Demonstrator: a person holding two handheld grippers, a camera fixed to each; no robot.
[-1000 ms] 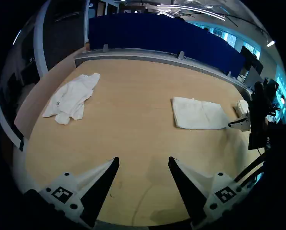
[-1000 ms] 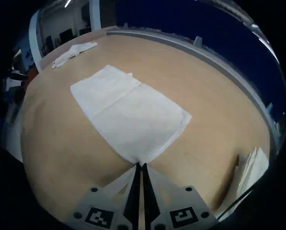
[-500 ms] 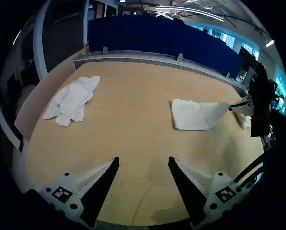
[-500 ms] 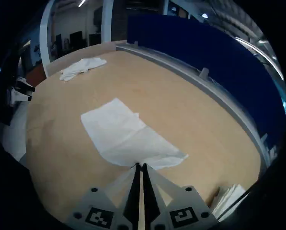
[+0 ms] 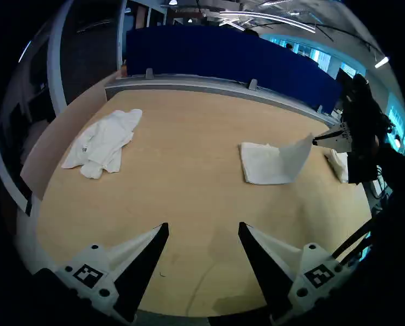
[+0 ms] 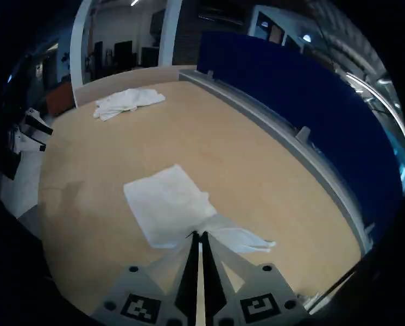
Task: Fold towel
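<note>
Towel: a white towel point(image 6: 167, 206) point(image 5: 267, 163) is laid on the right part of the table as seen in the left gripper view. Most of it is spread flat, while one corner is held up off the surface.
Towel against right gripper: in the right gripper view the raised corner is met exactly at the fingertips of the right gripper point(image 6: 198, 234) point(image 5: 313, 142). The flat part is spread ahead and to the left, and a loose flap is draped to the right.
Right gripper: the two fingers are pressed together, with the towel's corner pinched between them.
Left gripper: the fingers of the left gripper point(image 5: 202, 224) are held wide apart with nothing between them, above bare wood near the table's near edge. The towel is found well apart from it, ahead and to the right.
Sleeve: a dark sleeve point(image 5: 365, 130) is seen behind the right gripper at the right edge of the left gripper view.
Folded pile: a small white pile point(image 5: 338, 164) is set just beyond the towel, partly hidden.
Crumpled cloth: a second white cloth point(image 5: 102, 142) point(image 6: 127, 101) is left bunched at the far left of the table, well apart from the towel.
Table: a light wooden top point(image 5: 191, 125) point(image 6: 246, 146) is bordered by a grey rail.
Partition: a dark blue screen point(image 5: 224, 54) point(image 6: 311, 92) is stood along the far edge.
</note>
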